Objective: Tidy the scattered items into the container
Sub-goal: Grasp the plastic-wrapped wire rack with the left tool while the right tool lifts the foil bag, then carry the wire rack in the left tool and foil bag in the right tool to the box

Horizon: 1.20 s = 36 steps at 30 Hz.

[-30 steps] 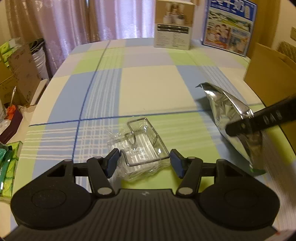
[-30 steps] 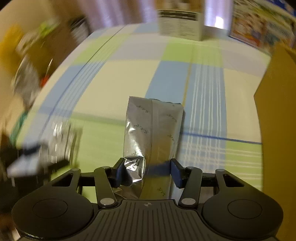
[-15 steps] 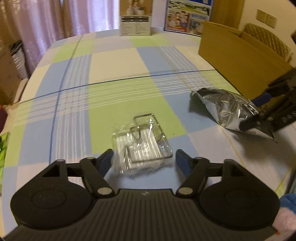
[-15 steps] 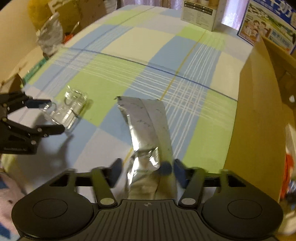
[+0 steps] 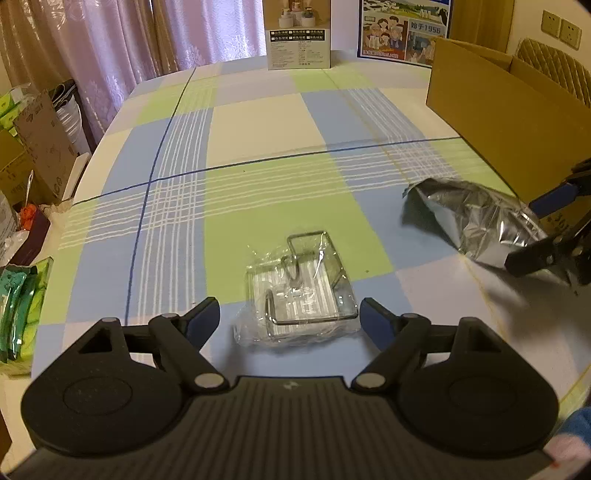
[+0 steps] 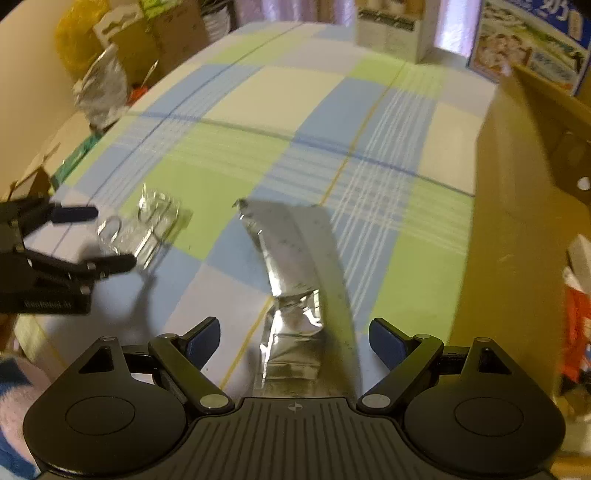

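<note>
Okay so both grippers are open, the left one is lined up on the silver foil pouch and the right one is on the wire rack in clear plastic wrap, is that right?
Not quite: the items are swapped. The left wrist view shows the left gripper open around the plastic-wrapped wire rack; the right wrist view shows the right gripper open around the silver foil pouch.

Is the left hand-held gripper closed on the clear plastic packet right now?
No, the left hand-held gripper is open, its fingers spread either side of the clear plastic packet lying on the table.

Counts on the checked tablecloth

Two scattered items: one clear-wrapped wire rack (image 5: pixel 301 291) between the left gripper's fingers, one silver foil pouch (image 6: pixel 295 273) ahead of the right gripper. One cardboard box (image 5: pixel 509 122) to the right. Two printed cartons (image 5: pixel 299 33) far ahead.
</note>
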### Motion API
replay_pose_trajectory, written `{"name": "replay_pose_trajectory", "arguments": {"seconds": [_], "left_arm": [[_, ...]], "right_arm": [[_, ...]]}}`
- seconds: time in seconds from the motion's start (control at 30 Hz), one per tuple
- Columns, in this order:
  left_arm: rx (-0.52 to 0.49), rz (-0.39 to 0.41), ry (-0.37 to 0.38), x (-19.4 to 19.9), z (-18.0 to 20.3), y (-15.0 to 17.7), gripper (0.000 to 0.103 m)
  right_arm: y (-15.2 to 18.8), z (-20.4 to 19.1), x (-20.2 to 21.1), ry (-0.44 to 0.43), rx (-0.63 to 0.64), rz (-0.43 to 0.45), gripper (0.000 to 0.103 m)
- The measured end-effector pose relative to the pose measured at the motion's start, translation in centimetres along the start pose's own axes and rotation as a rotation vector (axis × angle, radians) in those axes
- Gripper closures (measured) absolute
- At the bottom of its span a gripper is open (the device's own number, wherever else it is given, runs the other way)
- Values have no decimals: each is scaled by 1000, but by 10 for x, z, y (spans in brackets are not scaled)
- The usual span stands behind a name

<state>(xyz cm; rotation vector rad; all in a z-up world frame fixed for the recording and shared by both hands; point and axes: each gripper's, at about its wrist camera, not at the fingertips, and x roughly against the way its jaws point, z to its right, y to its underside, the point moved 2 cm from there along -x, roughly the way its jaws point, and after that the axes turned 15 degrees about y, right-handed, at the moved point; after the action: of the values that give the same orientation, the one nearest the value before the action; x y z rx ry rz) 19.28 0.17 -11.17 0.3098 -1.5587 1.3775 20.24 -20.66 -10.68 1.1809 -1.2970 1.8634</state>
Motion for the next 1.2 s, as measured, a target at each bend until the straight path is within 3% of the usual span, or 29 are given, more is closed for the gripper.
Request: {"name": "replay_pose_trajectory", "arguments": {"seconds": [0.2, 0.43, 0.63, 0.8, 1.03, 1.2], "left_arm": [[27, 7, -4, 6, -10, 5, 24], [3, -10, 35, -3, -1, 2, 24], [-1, -38, 9, -17, -3, -3, 36], [3, -29, 30, -17, -6, -3, 53], [5, -23, 42, -14, -2, 0, 54], [14, -15, 52, -9, 1, 0, 54]], "right_arm": [[6, -17, 0, -84, 61, -39, 18], [-6, -3, -8, -35, -31, -32, 18], [-14, 3, -16, -17, -73, -42, 18], [-15, 2, -21, -21, -66, -49, 18], [-15, -1, -29, -26, -75, -70, 19], [-19, -5, -38, -6, -49, -100, 30]]}}
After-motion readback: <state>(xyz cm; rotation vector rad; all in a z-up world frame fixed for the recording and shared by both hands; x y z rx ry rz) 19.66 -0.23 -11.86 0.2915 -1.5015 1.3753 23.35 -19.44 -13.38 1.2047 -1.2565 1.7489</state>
